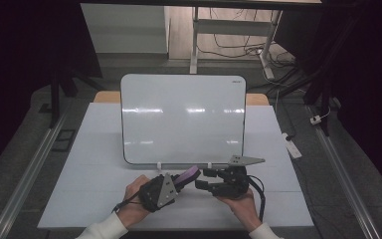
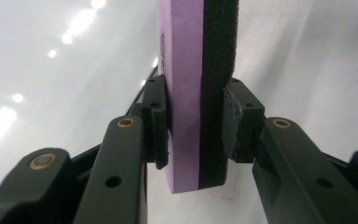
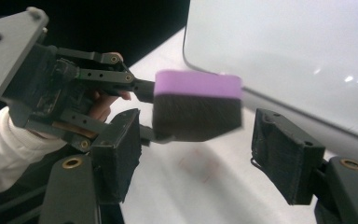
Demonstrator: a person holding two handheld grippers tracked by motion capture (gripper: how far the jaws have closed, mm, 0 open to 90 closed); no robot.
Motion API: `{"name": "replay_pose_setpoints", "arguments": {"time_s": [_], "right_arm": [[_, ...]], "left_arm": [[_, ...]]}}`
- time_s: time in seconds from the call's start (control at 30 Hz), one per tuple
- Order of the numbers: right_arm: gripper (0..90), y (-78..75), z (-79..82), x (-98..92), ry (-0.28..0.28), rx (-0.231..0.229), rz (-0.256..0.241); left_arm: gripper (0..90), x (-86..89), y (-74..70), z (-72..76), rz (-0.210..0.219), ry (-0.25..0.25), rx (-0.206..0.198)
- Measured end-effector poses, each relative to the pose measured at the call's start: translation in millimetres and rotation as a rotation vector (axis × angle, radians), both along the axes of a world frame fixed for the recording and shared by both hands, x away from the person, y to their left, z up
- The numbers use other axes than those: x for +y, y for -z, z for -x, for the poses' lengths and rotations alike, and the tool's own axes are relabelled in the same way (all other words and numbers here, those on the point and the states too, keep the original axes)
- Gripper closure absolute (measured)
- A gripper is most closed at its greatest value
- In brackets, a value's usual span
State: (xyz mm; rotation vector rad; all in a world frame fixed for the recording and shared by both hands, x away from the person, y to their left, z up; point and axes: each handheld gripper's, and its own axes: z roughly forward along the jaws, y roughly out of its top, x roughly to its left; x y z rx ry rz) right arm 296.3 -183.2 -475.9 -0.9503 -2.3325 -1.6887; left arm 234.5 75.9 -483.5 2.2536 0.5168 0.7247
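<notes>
The eraser sat in the left tongs, above the near middle of the counter, just in front of the whiteboard. In the left gripper view the jaws were closed on the eraser from both sides, one pad on the purple face, the other on the black felt face, gripping it near its lower end so that most of the block stuck out past the jaws.

The whiteboard stood upright on two small white clips at its near edge, across the middle of the counter. Its surface looked blank, with only light glare on it. White counter lay bare to the left and right of the board and in a strip between the board and the near edge, where both hands worked.

The right tongs were just right of the eraser, pointing left at it. In the right gripper view the jaws stood wide apart with nothing between the pads; the eraser hung a little beyond them, held by the left tongs, close to the board's lower corner.

The eraser was a thick oblong block, purple foam on one side and dark felt on the other, with faint printing on the purple face
</notes>
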Motion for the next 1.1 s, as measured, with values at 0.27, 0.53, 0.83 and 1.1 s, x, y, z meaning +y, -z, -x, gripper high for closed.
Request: {"name": "replay_pose_setpoints", "arguments": {"time_s": [0.27,0.53,0.83,1.1], "right_arm": [[32.0,-3.2,1.4,-21.7,0.077,-0.087,0.037],[32.5,2.8,0.9,-58.1,0.185,-0.202,0.201],[33.3,8.8,-0.8,-84.2,0.264,-0.289,0.320],[33.3,13.7,-2.7,-85.3,0.279,-0.284,0.355]], "left_arm": [[64.5,28.7,-13.4,-8.8,0.133,-0.123,0.026],[64.5,63.1,-24.8,-20.7,0.232,-0.269,0.022],[64.4,88.5,-27.5,-33.1,0.313,-0.411,0.037],[64.3,98.1,-21.6,-49.3,0.303,-0.548,0.060]]}}
